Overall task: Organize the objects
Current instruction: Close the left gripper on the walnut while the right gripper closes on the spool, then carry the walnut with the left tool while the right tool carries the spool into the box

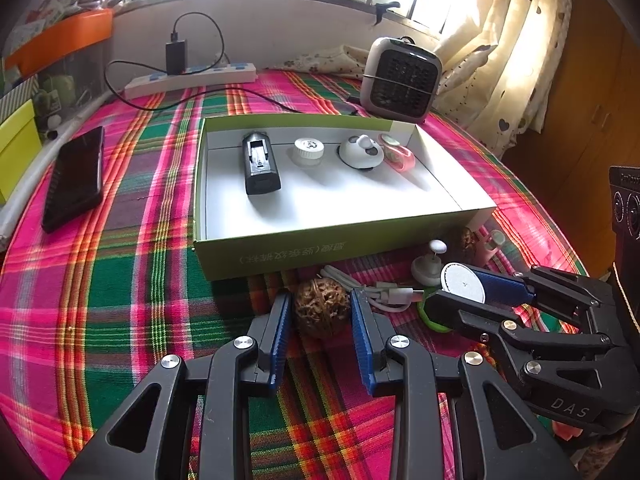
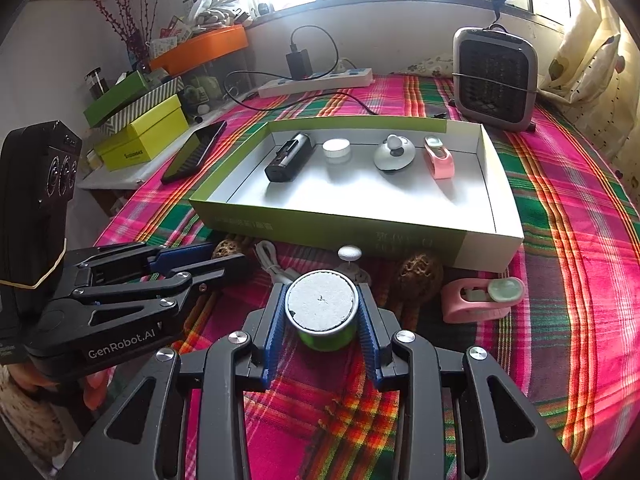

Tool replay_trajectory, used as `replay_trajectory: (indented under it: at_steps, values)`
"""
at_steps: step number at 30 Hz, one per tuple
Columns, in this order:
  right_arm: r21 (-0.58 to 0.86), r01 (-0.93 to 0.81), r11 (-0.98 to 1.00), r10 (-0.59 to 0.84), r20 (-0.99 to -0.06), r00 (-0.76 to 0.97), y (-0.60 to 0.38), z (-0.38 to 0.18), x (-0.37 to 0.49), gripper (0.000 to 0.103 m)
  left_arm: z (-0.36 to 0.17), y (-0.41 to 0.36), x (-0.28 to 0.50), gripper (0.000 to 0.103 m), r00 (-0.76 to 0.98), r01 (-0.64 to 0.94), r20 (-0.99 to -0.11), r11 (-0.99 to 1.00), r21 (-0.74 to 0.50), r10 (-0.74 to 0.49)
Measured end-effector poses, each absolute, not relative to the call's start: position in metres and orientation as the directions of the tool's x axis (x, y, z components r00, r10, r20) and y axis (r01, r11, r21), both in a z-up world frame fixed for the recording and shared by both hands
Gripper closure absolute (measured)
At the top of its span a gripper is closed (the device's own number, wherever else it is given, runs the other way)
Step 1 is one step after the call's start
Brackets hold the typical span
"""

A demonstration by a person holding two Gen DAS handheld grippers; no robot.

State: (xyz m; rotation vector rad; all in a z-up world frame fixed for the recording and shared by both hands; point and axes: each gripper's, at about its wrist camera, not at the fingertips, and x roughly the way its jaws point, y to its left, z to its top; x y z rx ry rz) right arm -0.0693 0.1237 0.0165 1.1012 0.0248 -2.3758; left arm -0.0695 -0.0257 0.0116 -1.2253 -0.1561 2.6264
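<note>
The left gripper (image 1: 320,312) is clenched on a brown wrinkled walnut-like ball (image 1: 321,307), its blue ribbed pads pressed to either side of it, the ball resting on the pink, green and orange plaid tablecloth (image 1: 120,280) just before the near wall of the shallow green-and-white cardboard box (image 1: 328,240). The right gripper (image 2: 322,312) is grasping a short green cylinder with a grey-white flat top (image 2: 321,308), which stands on the cloth near the same wall. Between the two tools lie a coiled white cable (image 1: 380,296) and a small white mushroom-shaped knob on a round base (image 1: 430,268); a second brown wrinkled ball (image 2: 418,276) and a pink clip-shaped holder with a pale green cap (image 2: 480,298) lie toward the box's near right corner. Along the box's far wall sit a black rectangular device (image 1: 260,162), a small white round cap (image 1: 309,152), a white-and-grey domed disc (image 1: 362,152) and a second pink clip (image 1: 398,154). On the table's left side lies a black phone (image 1: 74,178); at the far edge are a white power strip with a black charger (image 1: 188,76) and a grey square fan heater (image 1: 402,78), under a bright window with a patterned curtain (image 1: 508,48). The window glare is blown out, and the box's printed lettering is too small to read. The person's hands are mostly cut off behind the tools.
</note>
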Motion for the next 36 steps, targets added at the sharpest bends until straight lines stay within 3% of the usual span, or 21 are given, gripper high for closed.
replay_trajectory:
  at_steps: [36]
  values:
    - [0.211, 0.475, -0.854, -0.483, -0.659, -0.576, 0.131, 0.055, -0.068, 0.068, 0.044, -0.029, -0.062, 0.076, -0.674, -0.167, -0.698, -0.970, -0.175, 0.242]
